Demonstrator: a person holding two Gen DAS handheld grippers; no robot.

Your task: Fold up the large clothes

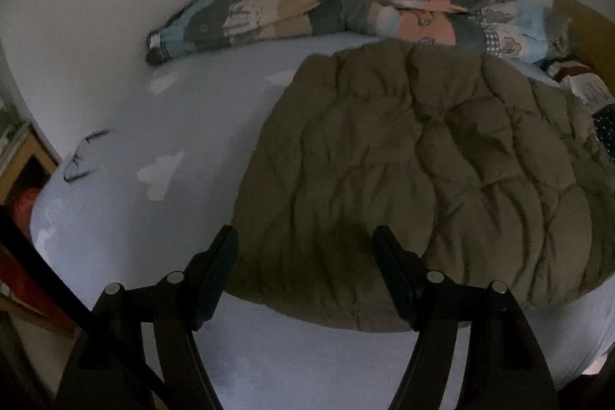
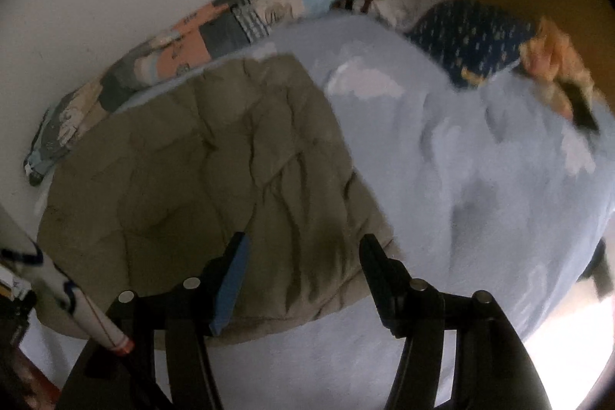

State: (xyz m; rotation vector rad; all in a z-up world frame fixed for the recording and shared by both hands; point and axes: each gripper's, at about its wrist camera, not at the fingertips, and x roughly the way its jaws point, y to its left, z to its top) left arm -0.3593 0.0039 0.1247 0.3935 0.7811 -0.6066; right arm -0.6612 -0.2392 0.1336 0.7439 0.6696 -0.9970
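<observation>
Pale blue bedsheet (image 1: 200,125) printed with white clouds covers the bed and carries everything here. On it lies the olive quilted jacket (image 1: 423,171), a puffy padded garment already gathered into a broad slab, its far edge close to the patchwork bolster (image 1: 307,14) that runs along the wall. In the right wrist view the same jacket (image 2: 200,156) sits left of centre, with open sheet to its right and patterned pillows (image 2: 472,33) at the head of the bed.

Both tools hang over the jacket's near hem. The left gripper (image 1: 305,237) has its jaws spread wide, nothing between them; the right gripper (image 2: 303,244) is likewise spread and empty.

Judging from this, the padding is the main hazard: a shallow pinch would likely catch only the top layer, so the fold peels apart when lifted. Slick shell fabric could also slip out. Uneven grips by the two tools would skew the fold, and a long throw could push the jacket onto the bolster.

A dark wire-like object (image 1: 82,156), possibly spectacles, lies on the sheet well to the left, apart from the work.
</observation>
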